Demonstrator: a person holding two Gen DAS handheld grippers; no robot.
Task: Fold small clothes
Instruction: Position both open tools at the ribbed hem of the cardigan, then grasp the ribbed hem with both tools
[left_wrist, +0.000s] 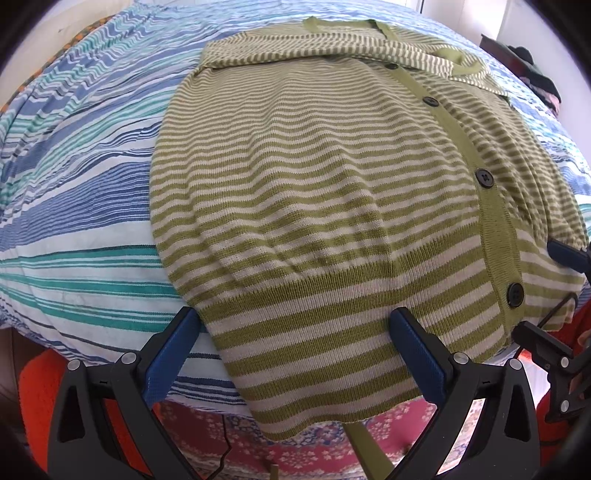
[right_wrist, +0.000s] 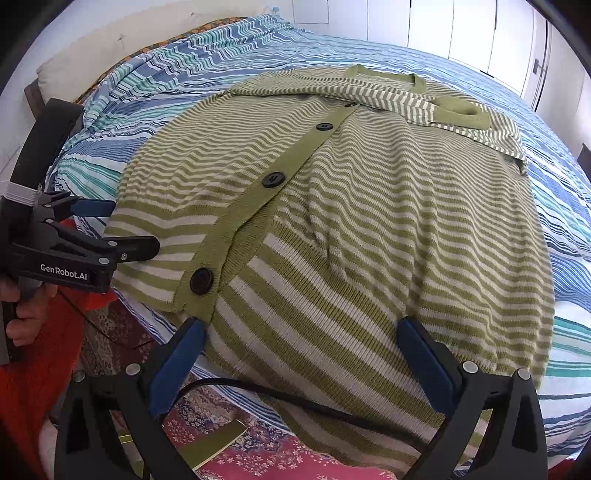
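A green and cream striped cardigan (left_wrist: 314, 177) with black buttons lies flat on the bed, hem toward me, sleeves folded across the top. It also shows in the right wrist view (right_wrist: 369, 206). My left gripper (left_wrist: 295, 317) is open, its blue pads straddling the hem's left part, which hangs over the bed edge. My right gripper (right_wrist: 303, 325) is open over the hem's right part. The left gripper also shows in the right wrist view (right_wrist: 125, 229) at the hem's left corner, and the right gripper shows at the right edge of the left wrist view (left_wrist: 561, 280).
The bed has a blue, teal and white striped sheet (left_wrist: 74, 184). A red floral cloth (right_wrist: 277, 454) hangs below the bed edge. A black cable (right_wrist: 295, 398) crosses the hem. White wardrobe doors (right_wrist: 461, 29) stand behind the bed.
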